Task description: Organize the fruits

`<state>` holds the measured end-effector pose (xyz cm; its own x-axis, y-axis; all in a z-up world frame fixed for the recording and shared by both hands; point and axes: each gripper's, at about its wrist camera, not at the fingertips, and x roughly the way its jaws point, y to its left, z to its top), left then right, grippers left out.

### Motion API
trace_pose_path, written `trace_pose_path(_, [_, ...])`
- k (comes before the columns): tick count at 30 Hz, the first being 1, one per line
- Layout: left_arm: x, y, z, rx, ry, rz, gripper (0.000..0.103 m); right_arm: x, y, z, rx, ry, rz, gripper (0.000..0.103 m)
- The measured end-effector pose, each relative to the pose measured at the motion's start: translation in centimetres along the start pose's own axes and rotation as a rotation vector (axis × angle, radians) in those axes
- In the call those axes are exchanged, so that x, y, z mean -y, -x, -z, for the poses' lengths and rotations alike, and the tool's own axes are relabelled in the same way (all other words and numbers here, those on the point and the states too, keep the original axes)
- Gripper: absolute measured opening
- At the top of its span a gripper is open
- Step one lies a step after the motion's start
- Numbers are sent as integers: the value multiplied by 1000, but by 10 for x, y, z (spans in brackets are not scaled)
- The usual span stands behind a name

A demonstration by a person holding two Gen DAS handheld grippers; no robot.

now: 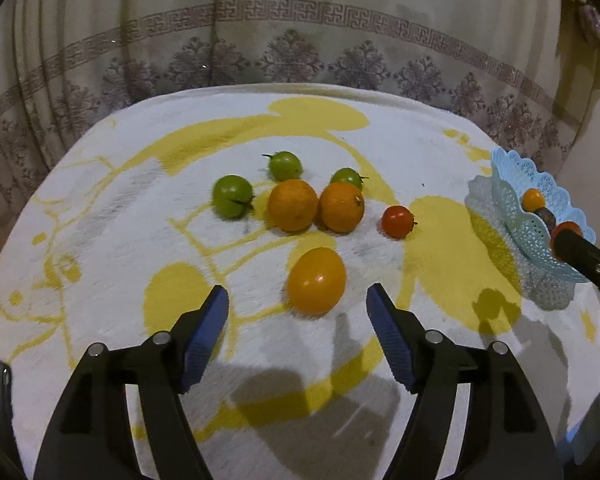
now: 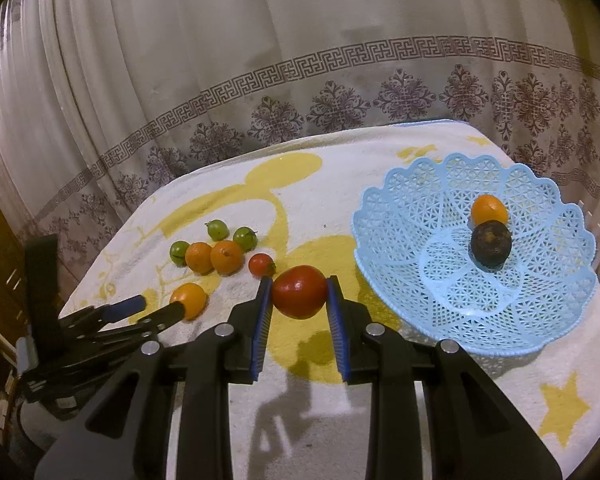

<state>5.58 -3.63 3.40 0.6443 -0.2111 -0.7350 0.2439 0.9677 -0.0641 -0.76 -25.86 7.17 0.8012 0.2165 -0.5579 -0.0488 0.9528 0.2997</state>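
- Above the yellow-patterned white towel on the table, the right hand-held gripper (image 2: 299, 294) clamps a red tomato-like fruit (image 2: 299, 291), beside the pale blue lattice plastic basket (image 2: 388, 216); carrying over and releasing seems next.
- The left hand-held gripper (image 1: 298, 300) stands open, empty, around the yellow-orange oval fruit (image 1: 317, 281); it needs closing.

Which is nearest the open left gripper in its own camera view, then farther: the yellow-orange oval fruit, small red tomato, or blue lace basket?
1. Yellow-orange oval fruit, just ahead of the left gripper.
2. Small red tomato, farther right.
3. Blue lace basket, far right edge.
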Motion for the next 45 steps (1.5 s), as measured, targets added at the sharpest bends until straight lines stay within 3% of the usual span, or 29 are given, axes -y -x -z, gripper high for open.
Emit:
trace_pose_path(4, [5, -18, -6, -29, -16, 5, 60, 4, 3, -1, 8, -9, 2, 28])
trace_pose_path(6, [6, -30, -7, -56, -14, 7, 48, 7, 4, -2, 11, -14, 4, 28])
trace_pose_path(11, [4, -36, -8, -71, 1, 14, 36, 13, 6, -3, 19, -25, 9, 28])
trace_pose_path(18, [18, -21, -13, -49, -10, 31, 36, 25, 10, -5, 34, -44, 19, 28])
trace_pose_path(29, [77, 16, -37, 42, -110, 102, 36, 50, 24, -7, 62, -75, 60, 28])
trace_pose_path(45, [157, 14, -53, 56, -233, 178, 36, 103, 35, -6, 74, -101, 205, 28])
